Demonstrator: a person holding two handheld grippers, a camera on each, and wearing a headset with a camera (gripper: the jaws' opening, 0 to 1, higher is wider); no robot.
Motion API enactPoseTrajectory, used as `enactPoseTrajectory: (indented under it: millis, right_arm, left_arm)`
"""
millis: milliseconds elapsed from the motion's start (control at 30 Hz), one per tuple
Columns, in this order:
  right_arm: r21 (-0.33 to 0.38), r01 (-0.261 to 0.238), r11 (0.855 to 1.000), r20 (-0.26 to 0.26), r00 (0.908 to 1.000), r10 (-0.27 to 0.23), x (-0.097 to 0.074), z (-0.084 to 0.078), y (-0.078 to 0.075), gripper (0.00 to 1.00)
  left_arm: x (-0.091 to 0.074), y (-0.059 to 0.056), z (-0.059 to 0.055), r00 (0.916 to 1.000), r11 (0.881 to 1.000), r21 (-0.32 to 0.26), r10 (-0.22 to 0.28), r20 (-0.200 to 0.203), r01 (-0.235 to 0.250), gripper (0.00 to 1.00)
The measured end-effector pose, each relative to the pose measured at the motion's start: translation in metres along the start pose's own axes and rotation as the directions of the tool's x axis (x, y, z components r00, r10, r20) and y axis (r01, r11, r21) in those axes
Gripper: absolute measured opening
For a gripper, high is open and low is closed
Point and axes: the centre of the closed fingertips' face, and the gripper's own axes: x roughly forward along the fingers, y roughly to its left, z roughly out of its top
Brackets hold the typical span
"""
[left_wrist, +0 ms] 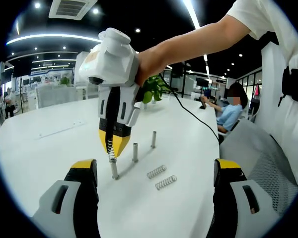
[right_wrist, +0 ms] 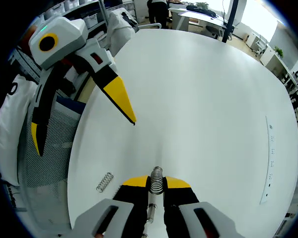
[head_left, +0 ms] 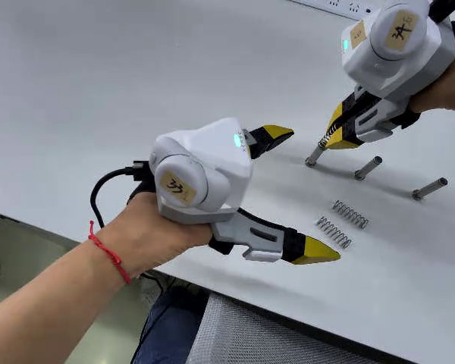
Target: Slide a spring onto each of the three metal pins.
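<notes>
As the right gripper [head_left: 335,133] pinches it, the spring [right_wrist: 157,178] shows tight silvery coils.

Head downward, gripper views opposed, sharing pins [head_left: 368,167]

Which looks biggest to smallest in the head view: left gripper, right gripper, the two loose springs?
1. left gripper, though nearest the camera
2. right gripper
3. near spring and far spring, which look alike

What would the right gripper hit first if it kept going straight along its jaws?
Most likely the pin directly below: the right gripper, shut on a spring, points down at its top. The gap between them is hard to judge.
</notes>
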Motion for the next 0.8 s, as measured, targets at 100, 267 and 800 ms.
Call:
enactPoseTrajectory:
  millis: [100, 267, 800]
  right_arm:
    - [0.002, -0.002, 1.0, -0.001, 1.0, 0.002, 0.002, -0.001, -0.001, 0.07]
    - [0.001, -0.007, 1.0, 0.001, 1.0, 0.007, 0.004, -0.001, -0.001, 0.07]
    - [-0.013, -0.009, 1.0, -0.01, 0.9999, 0.009, 0.013, -0.003, 0.001, 0.07]
  left_arm:
    - [0.0, 0.001, 0.0, 1.0, 1.0, -0.002, 0.0, 0.0, 0.0, 0.97]
    - [0.0, 0.001, -0.001, 1.0, 1.0, -0.004, -0.002, 0.001, 0.002, 0.97]
    - [0.001, 0.001, -0.002, 1.0, 1.0, -0.007, -0.008, -0.001, 0.008, 0.96]
